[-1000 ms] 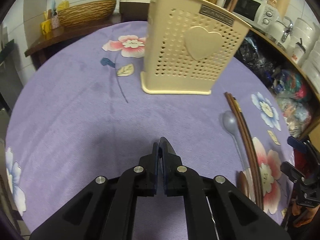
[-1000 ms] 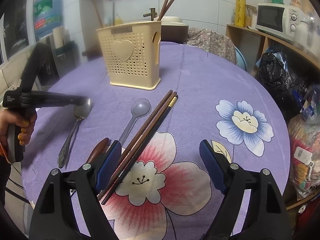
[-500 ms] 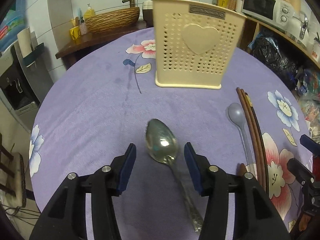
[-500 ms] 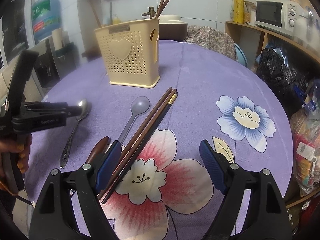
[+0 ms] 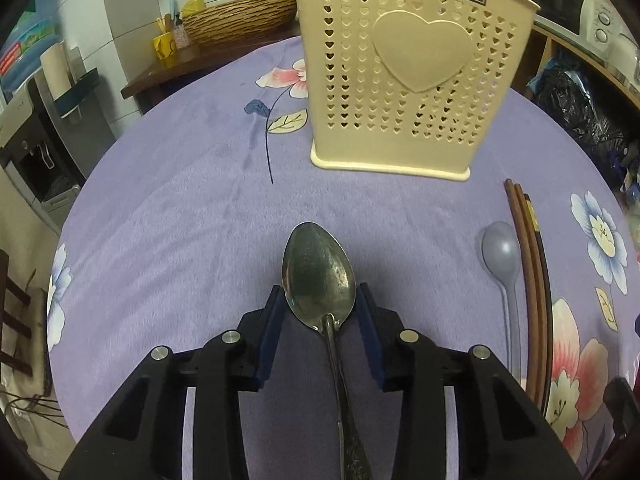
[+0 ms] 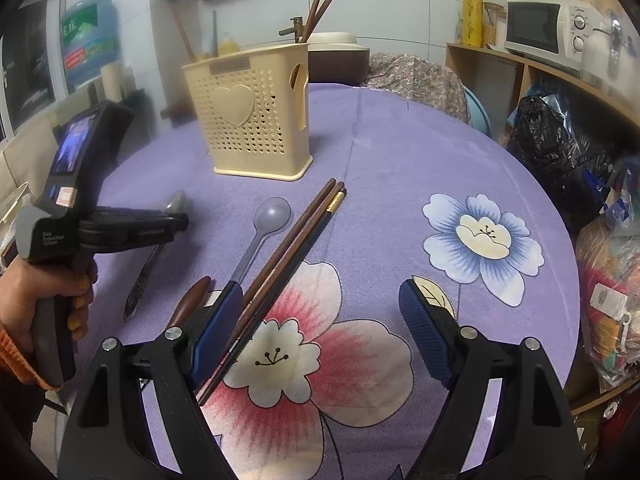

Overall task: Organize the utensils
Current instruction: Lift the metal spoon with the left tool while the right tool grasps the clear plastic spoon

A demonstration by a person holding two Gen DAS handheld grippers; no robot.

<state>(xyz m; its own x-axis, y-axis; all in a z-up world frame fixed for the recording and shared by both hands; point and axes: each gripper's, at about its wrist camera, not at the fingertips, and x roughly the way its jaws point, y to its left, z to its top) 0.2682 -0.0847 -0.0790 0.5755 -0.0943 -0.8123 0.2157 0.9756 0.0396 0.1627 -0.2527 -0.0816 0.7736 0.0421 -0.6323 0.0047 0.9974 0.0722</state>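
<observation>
A metal spoon (image 5: 318,276) lies on the purple cloth, bowl toward the cream utensil basket (image 5: 404,76). My left gripper (image 5: 320,300) is open, its pads on either side of the spoon's bowl, not gripping it. A grey plastic spoon (image 5: 500,256) and dark chopsticks (image 5: 532,264) lie to the right. In the right wrist view my right gripper (image 6: 320,308) is open and empty over the chopsticks (image 6: 288,256), with the grey spoon (image 6: 268,220), the metal spoon (image 6: 148,268) and the basket (image 6: 252,116), which holds chopsticks, beyond.
A brown-handled utensil (image 6: 190,300) lies by my right gripper's left finger. The round table's edge (image 6: 560,240) curves at the right, with bags and shelves past it. A wicker basket (image 5: 240,20) sits on a counter behind the table.
My left gripper went from shut to open and came down around the metal spoon's bowl, closer to the basket. The right gripper has barely moved.
</observation>
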